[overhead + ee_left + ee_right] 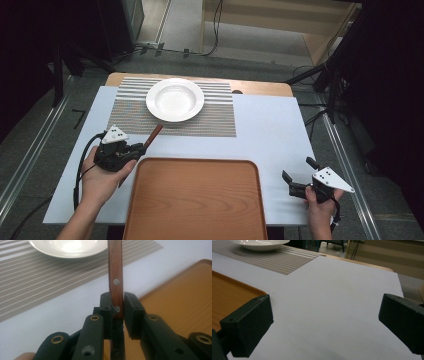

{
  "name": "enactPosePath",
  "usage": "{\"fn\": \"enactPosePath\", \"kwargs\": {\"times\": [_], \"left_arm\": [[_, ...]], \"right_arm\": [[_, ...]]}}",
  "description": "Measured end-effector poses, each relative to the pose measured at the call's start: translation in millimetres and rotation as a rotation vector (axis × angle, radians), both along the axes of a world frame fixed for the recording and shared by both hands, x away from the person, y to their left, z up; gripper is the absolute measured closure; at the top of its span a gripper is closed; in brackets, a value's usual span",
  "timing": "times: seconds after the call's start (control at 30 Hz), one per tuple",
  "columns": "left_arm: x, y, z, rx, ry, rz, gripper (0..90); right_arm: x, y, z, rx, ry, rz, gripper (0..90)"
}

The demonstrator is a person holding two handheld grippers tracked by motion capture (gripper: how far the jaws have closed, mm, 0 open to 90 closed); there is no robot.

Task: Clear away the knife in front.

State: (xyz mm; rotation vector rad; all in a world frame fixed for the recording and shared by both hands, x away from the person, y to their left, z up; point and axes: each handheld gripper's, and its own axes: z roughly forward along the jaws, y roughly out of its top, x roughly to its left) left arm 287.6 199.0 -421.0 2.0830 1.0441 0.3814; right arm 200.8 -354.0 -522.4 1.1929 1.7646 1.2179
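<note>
- We see the left gripper [134, 150] closed narrowly on a wooden handle [115, 277]; in the left gripper view the two black pads press its flat sides, one on each.
- The handle is reddish-brown with two metal rivets along it, and it runs up and away from the jaws toward the white plate [175, 99]. What lies at its other end we cannot tell, since it is hidden below the jaws.
- In the high view the handle [153, 134] sticks out of the gripper slantwise, its far tip over the near edge of the striped placemat [217, 117], close to the plate's rim; whether it touches the mat we cannot tell.
- The person's left hand [102, 180] holds this gripper just beyond the far left corner of the wooden tray [195, 200].
- We see nothing lying in the tray, which sits at the near edge of the table.
- The white plate is a deep one; it stands on the placemat and looks bare inside.
- The right gripper [298, 176] stands wide open with nothing between its jaws, above the white table cover [332, 302], to the right of the tray and apart from it.
- We find no brand, label or writing that can be read.
</note>
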Motion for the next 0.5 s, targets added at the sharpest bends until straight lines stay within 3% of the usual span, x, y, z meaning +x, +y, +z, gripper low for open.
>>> {"fn": "enactPosePath", "kwargs": {"times": [0.5], "left_arm": [[-33.9, -15.5, -14.1, 0.004, 0.012, -0.039, 76.4]], "right_arm": [[-0.2, 0.0, 0.1, -0.001, 0.000, 0.002, 0.0]]}}
